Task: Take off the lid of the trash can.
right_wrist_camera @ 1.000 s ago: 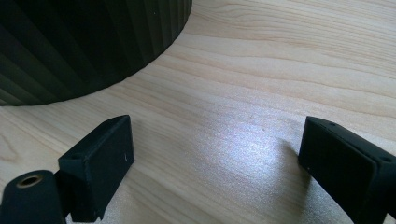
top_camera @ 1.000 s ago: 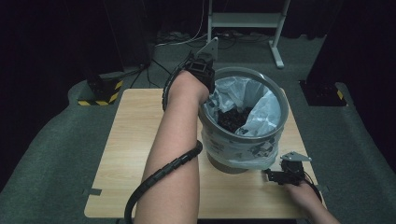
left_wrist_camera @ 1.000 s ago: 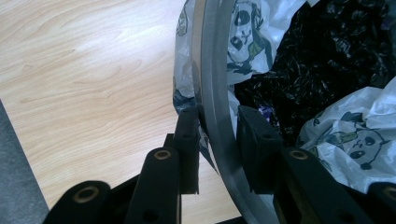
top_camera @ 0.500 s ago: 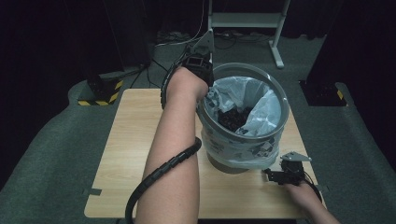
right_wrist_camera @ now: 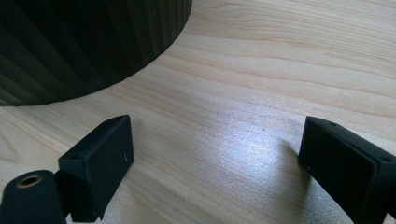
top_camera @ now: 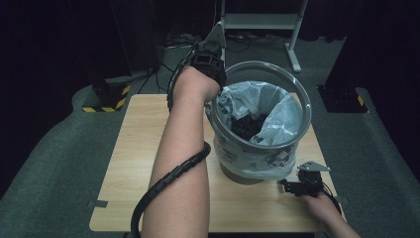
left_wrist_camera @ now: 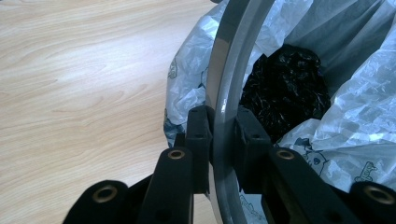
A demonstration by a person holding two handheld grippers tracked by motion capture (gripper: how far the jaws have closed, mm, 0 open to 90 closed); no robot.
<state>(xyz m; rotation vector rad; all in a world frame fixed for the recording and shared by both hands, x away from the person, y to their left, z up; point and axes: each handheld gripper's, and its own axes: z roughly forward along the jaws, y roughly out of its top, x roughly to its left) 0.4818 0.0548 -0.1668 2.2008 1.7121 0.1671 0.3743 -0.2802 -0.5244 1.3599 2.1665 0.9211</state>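
A dark round bin (top_camera: 252, 163) stands on the wooden table (top_camera: 133, 148), lined with a pale printed plastic bag (top_camera: 282, 119) that is held by a grey ring (top_camera: 297, 89) at the rim. Crumpled black material (top_camera: 247, 126) lies inside. My left gripper (top_camera: 210, 64) is at the far left of the rim. In the left gripper view its jaws (left_wrist_camera: 219, 121) have just been closing, and both pads now press on the grey ring (left_wrist_camera: 233, 56), with the bag (left_wrist_camera: 355, 116) and black material (left_wrist_camera: 285, 88) beyond. My right gripper (top_camera: 292, 187) rests on the table by the bin's base, open (right_wrist_camera: 215, 154) with nothing between its jaws.
The bin's ribbed dark wall (right_wrist_camera: 70, 42) rises close to the right gripper's left jaw. A white metal stand (top_camera: 257, 22) sits on the floor behind the table, and a yellow-and-black striped block (top_camera: 106, 101) lies at the far left. A black cable (top_camera: 168, 178) runs along the left forearm.
The left hand has edged slightly farther along the bin's rim. The right gripper has stayed put.
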